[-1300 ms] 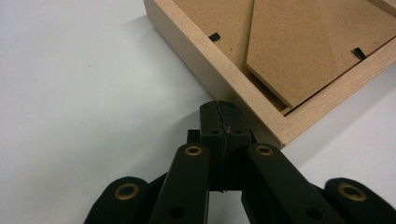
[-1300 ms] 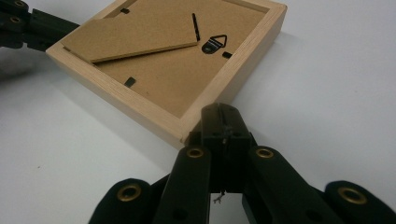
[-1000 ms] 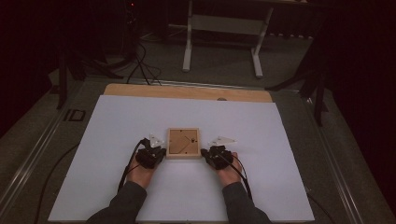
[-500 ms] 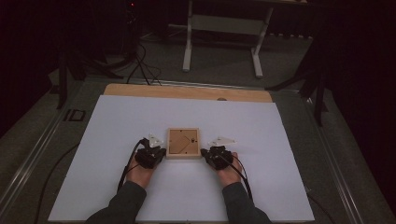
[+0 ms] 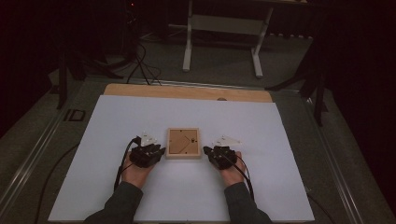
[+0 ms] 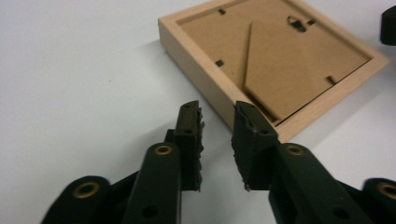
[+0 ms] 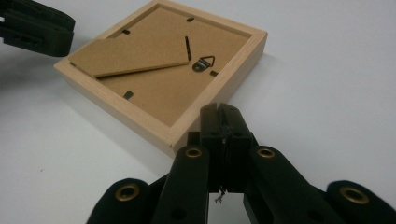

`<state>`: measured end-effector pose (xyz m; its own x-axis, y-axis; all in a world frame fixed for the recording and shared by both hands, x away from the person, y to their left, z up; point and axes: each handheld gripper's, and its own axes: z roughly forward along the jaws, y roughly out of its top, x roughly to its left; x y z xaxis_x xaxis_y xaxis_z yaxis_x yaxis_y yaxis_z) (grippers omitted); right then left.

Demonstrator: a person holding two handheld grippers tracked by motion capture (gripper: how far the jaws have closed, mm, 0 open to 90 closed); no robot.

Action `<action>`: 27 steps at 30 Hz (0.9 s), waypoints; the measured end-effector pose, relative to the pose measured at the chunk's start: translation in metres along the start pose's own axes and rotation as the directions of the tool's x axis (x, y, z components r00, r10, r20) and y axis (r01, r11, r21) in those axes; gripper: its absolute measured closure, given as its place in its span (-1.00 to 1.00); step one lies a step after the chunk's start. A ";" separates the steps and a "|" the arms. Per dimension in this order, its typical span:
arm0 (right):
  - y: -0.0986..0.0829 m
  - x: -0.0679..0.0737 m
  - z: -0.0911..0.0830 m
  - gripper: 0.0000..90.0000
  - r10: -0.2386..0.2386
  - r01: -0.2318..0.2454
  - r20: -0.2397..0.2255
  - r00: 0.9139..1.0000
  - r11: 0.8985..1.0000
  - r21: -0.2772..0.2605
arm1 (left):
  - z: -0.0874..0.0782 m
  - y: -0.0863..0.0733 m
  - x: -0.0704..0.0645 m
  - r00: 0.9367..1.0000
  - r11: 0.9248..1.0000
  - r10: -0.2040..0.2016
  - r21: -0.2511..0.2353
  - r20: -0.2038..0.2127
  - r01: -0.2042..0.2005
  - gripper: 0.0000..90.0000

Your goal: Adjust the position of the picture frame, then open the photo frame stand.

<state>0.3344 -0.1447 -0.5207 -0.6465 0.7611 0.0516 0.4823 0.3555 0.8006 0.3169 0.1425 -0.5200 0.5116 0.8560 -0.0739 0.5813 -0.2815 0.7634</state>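
Nothing has shifted since the earlier frame: the picture frame (image 5: pixel 183 143) lies back-up at centre — left gripper (image 6: pixel 217 135), jaws parted, and right gripper (image 7: pixel 222 122), jaws pressed together, flank its lower corners, equally near.

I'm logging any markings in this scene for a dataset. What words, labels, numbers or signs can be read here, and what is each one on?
"ID": pale letters on the dark floor mat left of the table.
Picture frame: it lies back side up; its backing board and hanger carry no readable text.
Left tool and right tool: no markings readable.
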 end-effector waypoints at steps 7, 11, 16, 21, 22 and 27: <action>0.001 0.001 -0.005 0.96 -0.010 0.010 -0.002 1.000 1.000 -0.023 | -0.006 0.001 0.002 1.000 1.000 -0.010 -0.028 0.028 0.010 0.35; 0.002 0.003 -0.005 0.97 -0.018 0.018 -0.009 1.000 0.999 -0.033 | -0.011 0.003 0.001 0.999 0.999 -0.003 -0.047 0.038 0.005 0.31; 0.003 0.007 -0.005 0.98 -0.037 0.036 -0.021 0.999 0.999 -0.038 | -0.016 0.008 -0.002 0.998 0.998 0.012 -0.066 0.054 -0.008 0.28; 0.003 0.011 -0.004 0.99 -0.054 0.053 -0.040 0.998 0.998 -0.040 | -0.019 0.011 -0.005 0.997 0.997 0.037 -0.071 0.073 -0.032 0.24; 0.003 0.012 -0.003 0.99 -0.060 0.058 -0.044 0.997 0.997 -0.043 | -0.020 0.011 -0.006 0.997 0.997 0.038 -0.072 0.074 -0.032 0.24; 0.003 0.016 -0.003 0.99 -0.070 0.068 -0.057 0.996 0.997 -0.043 | -0.020 0.014 -0.007 0.995 0.997 0.045 -0.074 0.084 -0.038 0.24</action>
<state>0.3245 -0.1330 -0.5155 -0.7117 0.7018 0.0294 0.4114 0.3825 0.8273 0.3088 0.1410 -0.4957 0.5885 0.8031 -0.0936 0.5130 -0.2814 0.8110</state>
